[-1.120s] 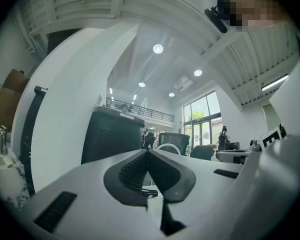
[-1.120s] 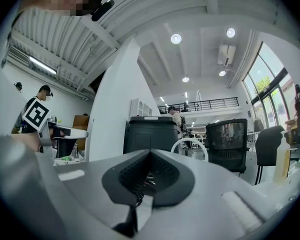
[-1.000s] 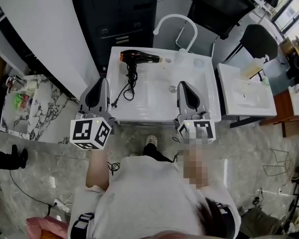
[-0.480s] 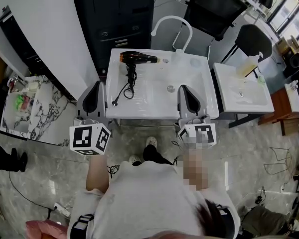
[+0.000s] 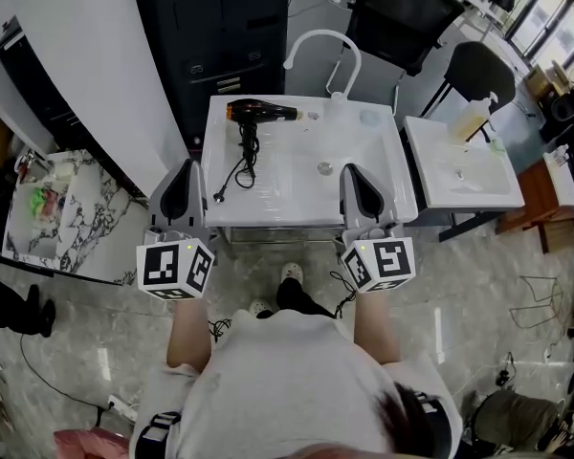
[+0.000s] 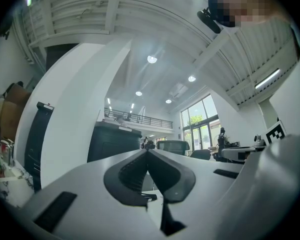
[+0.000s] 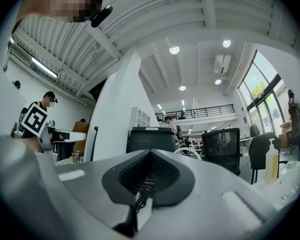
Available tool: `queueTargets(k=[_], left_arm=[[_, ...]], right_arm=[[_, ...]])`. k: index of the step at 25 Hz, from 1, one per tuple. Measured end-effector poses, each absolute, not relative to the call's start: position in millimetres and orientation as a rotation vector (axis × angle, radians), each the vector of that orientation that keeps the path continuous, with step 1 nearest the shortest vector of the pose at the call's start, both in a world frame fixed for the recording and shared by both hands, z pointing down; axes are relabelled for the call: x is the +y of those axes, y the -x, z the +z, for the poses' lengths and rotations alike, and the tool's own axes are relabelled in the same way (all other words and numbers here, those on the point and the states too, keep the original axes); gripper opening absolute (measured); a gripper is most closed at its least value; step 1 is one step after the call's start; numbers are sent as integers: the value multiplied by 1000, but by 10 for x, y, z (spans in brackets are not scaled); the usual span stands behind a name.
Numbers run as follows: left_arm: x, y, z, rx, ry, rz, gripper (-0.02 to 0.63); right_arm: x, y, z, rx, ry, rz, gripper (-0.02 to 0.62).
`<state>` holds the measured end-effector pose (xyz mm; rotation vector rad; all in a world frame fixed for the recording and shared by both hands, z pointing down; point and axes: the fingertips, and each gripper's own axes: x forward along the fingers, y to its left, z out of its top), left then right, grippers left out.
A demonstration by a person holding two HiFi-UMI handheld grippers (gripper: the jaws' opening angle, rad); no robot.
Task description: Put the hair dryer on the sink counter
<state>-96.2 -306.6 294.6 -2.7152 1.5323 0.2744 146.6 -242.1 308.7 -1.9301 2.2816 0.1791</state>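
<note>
You stand on a glossy grey marble floor (image 5: 478, 285). Ahead of you a black cabinet (image 5: 220, 27) sits beside a white partition wall (image 5: 77, 55), with two black office chairs (image 5: 402, 12) off to its right. A marble-patterned shelf (image 5: 86, 213) lies to your left. Overhead, a white ribbed ceiling (image 7: 155, 14) carries round lights (image 7: 174, 49). Tall windows (image 7: 262, 91) brighten your right, near a railed mezzanine (image 7: 210, 111).
</note>
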Motion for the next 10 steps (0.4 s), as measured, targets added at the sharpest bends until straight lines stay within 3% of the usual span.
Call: queueTargets(k=[10], left_arm=[[-3009,955,2889,1529,2704,296,8]], right_arm=[[-2352,-1476,3044,2280,1931,189,8]])
